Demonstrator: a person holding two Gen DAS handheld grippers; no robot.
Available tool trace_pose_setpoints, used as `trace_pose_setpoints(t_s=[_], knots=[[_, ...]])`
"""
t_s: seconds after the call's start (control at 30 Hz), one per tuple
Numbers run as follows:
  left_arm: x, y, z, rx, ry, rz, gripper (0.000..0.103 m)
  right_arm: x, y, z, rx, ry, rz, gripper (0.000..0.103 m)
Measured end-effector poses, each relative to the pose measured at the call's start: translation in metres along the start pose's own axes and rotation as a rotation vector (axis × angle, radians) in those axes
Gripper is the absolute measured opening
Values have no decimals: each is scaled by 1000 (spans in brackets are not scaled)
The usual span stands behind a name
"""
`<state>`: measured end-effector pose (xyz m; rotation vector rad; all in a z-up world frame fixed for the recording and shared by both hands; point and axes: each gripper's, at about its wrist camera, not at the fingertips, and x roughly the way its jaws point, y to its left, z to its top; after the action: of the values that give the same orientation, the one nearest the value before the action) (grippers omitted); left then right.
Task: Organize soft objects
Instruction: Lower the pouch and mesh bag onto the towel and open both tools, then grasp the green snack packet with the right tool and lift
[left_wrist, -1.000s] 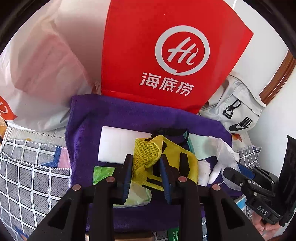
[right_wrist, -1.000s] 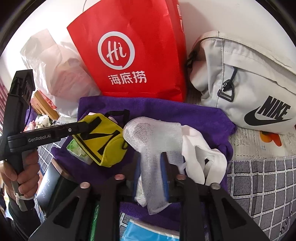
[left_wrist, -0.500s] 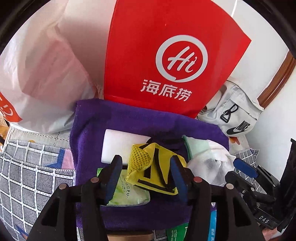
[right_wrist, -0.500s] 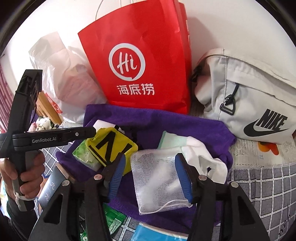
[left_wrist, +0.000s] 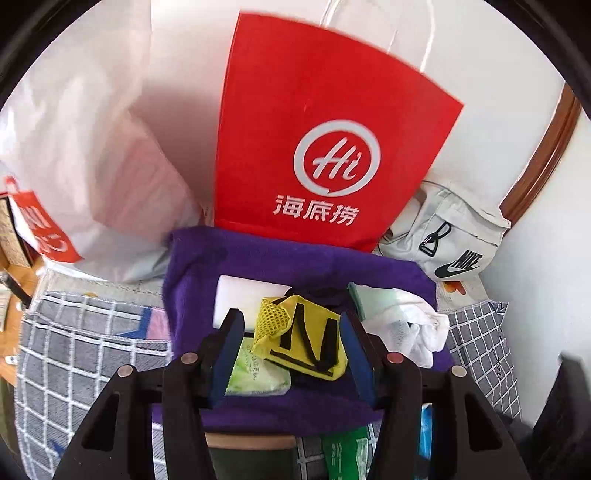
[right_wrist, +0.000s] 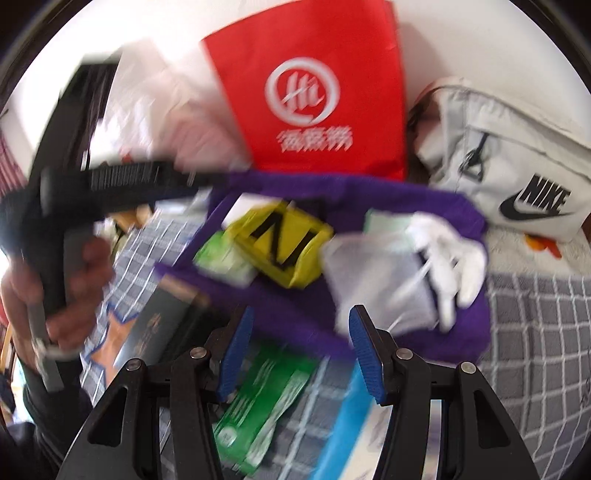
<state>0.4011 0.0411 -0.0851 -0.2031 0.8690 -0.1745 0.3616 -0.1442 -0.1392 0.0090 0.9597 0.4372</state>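
While both tools stand open and empty, the yellow mesh pouch (left_wrist: 301, 336) lies on the fuzzy purple towel (left_wrist: 258, 266).

**Both grippers letting go and backing off**

The left gripper (left_wrist: 291, 354), clamped on the yellow pouch (left_wrist: 303, 339) a second ago, is now standing open and lifting clear, leaving it on the purple towel (left_wrist: 192, 295). The right gripper (right_wrist: 299, 350) is dropping the white mesh bag (right_wrist: 373, 280) there and pulling back, its jaws narrowing slightly, empty.
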Motion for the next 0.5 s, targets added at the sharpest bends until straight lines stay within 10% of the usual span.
trace_pose_setpoints(t_s=[0.5], knots=[[-87, 48, -56, -42, -25, 73, 52, 18, 53, -58, 42, 96, -117, 41]])
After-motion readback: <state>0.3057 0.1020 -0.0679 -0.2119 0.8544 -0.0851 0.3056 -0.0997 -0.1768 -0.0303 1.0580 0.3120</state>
